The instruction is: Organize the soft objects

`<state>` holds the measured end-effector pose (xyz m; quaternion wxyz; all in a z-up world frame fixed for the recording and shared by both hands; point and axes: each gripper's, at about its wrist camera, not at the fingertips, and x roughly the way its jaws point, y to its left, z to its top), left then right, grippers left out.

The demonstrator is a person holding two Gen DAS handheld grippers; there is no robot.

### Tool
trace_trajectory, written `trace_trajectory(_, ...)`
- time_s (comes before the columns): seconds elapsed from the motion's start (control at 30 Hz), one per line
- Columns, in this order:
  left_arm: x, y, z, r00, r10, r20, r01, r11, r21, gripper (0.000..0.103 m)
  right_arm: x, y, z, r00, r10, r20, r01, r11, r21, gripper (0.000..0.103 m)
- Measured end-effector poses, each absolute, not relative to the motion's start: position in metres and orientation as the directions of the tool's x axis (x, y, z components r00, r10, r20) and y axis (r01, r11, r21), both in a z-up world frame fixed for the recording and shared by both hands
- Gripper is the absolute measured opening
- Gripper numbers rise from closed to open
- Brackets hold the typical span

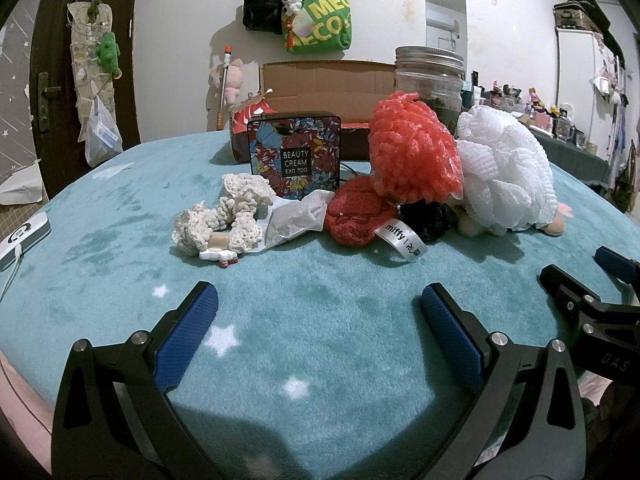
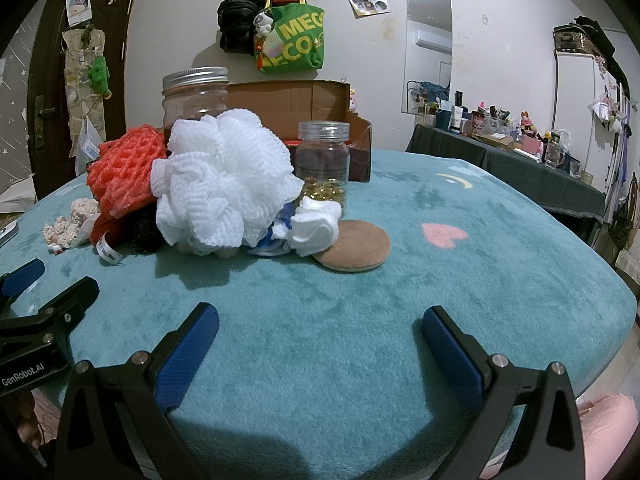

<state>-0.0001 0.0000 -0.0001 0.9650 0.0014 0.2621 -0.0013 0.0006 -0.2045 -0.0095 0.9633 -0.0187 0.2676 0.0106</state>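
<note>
A teal plush blanket (image 1: 320, 320) with white stars is seen covering the surface, and a heap of soft things is gathered toward its far side. From left to right in the left wrist view lie a cream crocheted scrunchie (image 1: 218, 218), a crumpled white paper wrapper (image 1: 294, 216), a red knitted pouch with a white label (image 1: 358, 212), an orange-red foam mesh sleeve (image 1: 414, 148) and a white mesh bath pouf (image 1: 506, 176). Behind them stand a floral "Beauty Cream" tin (image 1: 294, 154), a lidded glass jar (image 1: 430, 76) and an open cardboard box (image 1: 324, 84). In the right wrist view a white rolled sock (image 2: 316, 226) and a round tan powder puff (image 2: 352, 245) are seen just beside the pouf, in front of a small clear jar of golden capsules (image 2: 323, 160). The left gripper (image 1: 320, 308) and the right gripper (image 2: 320, 320) are held low over the blanket, short of the heap, jaws spread wide and gripping nothing. No item appears sorted yet, so the task is judged to be at its start; a reach forward to one soft item and a gentle closing would be called for next.
</note>
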Motion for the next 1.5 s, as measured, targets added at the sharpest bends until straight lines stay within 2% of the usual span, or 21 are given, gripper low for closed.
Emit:
trace_trajectory(0.8,0.002,-0.001,0.002,0.852,-0.008,-0.524,0.009,1.000,0.000,0.103,0.001,-0.206,-0.010,0.855,0.012,-0.519,-0.031,0.999,-0.029,0.103)
trace_trajectory(0.97,0.010,0.000,0.014,0.846,-0.050,-0.531,0.046,0.999,-0.022,0.103,0.003,-0.207,-0.007,0.852,0.021,-0.523,-0.046,0.998,-0.034,0.103)
trace_trajectory(1.27,0.015,0.000,0.044,0.869,-0.094,-0.487,0.093,0.995,-0.027,0.103,0.005,-0.215,0.022,0.885,0.066,-0.461,-0.075,0.997,-0.001,0.103)
trace_trajectory(1.5,0.030,-0.002,0.070,0.869,-0.168,-0.465,0.173,0.984,-0.032,0.103,0.028,-0.225,0.045,0.873,0.188,-0.451,-0.174,0.982,0.074,0.103)
